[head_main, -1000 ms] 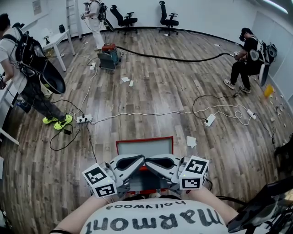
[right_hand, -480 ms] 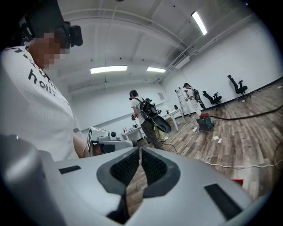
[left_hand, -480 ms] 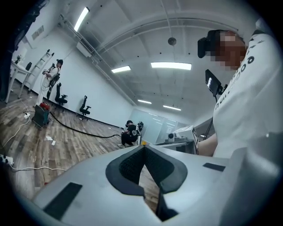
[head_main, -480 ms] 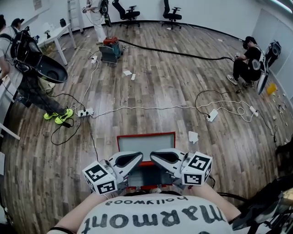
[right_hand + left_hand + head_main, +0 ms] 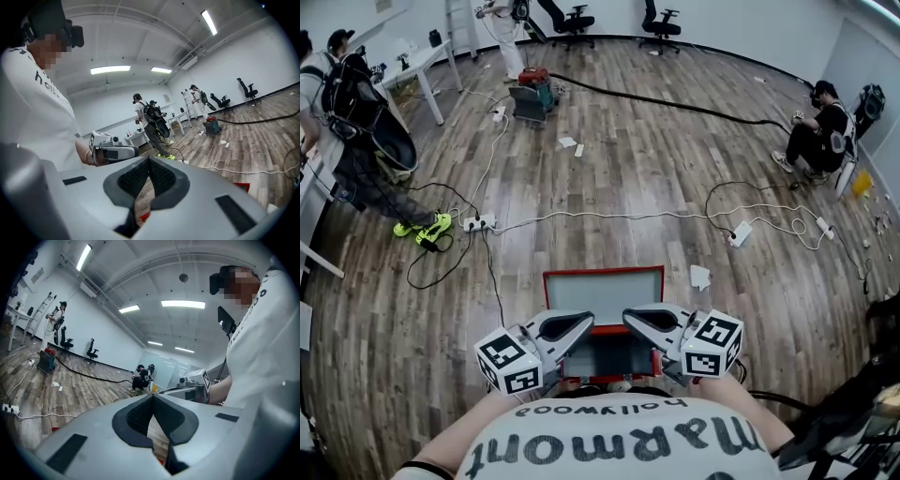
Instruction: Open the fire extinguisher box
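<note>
The red fire extinguisher box [image 5: 602, 273] lies flat on the wood floor right in front of me, its grey front panel facing up. Both grippers hover over its near half, tips pointing at each other with a small gap between them. My left gripper [image 5: 592, 320] is shut and holds nothing; its pads [image 5: 140, 416] meet at the tip. The jaws of my right gripper [image 5: 625, 313] are closing and its pads [image 5: 159, 178] touch, with nothing between them. In each gripper view the other gripper shows beyond the tips [image 5: 193, 386] [image 5: 114, 151]. A red corner of the box [image 5: 241, 187] shows below.
A white cable [image 5: 609, 216] and a power strip [image 5: 476, 223] cross the floor beyond the box. A scrap of paper [image 5: 700, 277] lies at its right. A person [image 5: 356, 112] stands far left, another [image 5: 814, 141] crouches far right. A black hose [image 5: 675, 98] and a teal machine [image 5: 532, 97] sit further back.
The two grippers, tips touching a second ago, have drawn sideways apart over the box. The head view has tilted slightly, showing more of the box's panel.
</note>
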`<state>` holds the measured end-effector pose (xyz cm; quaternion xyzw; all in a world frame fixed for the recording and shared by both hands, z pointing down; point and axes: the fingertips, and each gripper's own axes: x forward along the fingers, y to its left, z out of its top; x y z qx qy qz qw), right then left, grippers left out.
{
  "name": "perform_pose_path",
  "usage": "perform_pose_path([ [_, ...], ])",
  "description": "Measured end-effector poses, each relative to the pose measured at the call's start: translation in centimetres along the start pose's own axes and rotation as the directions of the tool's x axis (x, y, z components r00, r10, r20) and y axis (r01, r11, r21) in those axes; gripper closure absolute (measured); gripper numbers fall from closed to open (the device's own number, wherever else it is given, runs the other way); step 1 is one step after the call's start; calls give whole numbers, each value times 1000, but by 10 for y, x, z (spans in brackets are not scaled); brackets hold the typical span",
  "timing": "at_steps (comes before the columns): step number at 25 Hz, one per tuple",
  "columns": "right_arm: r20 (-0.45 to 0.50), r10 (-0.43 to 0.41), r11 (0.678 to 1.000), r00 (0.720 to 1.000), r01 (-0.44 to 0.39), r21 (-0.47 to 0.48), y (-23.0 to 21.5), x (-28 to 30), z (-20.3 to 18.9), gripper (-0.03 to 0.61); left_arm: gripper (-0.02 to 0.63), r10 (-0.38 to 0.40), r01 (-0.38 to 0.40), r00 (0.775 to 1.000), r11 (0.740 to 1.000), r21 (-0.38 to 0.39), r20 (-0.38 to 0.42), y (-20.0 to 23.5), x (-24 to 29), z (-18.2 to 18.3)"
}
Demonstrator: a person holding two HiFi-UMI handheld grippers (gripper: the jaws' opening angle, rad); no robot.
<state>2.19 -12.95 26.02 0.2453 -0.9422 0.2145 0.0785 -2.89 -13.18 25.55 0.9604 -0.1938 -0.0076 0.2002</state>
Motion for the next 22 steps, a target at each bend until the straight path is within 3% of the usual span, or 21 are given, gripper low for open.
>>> perform_pose_path([
  [22, 10, -40, 999, 999, 40, -1, -8, -12, -2, 569, 609, 18, -18, 1000, 1000, 8, 6, -2, -1, -3],
])
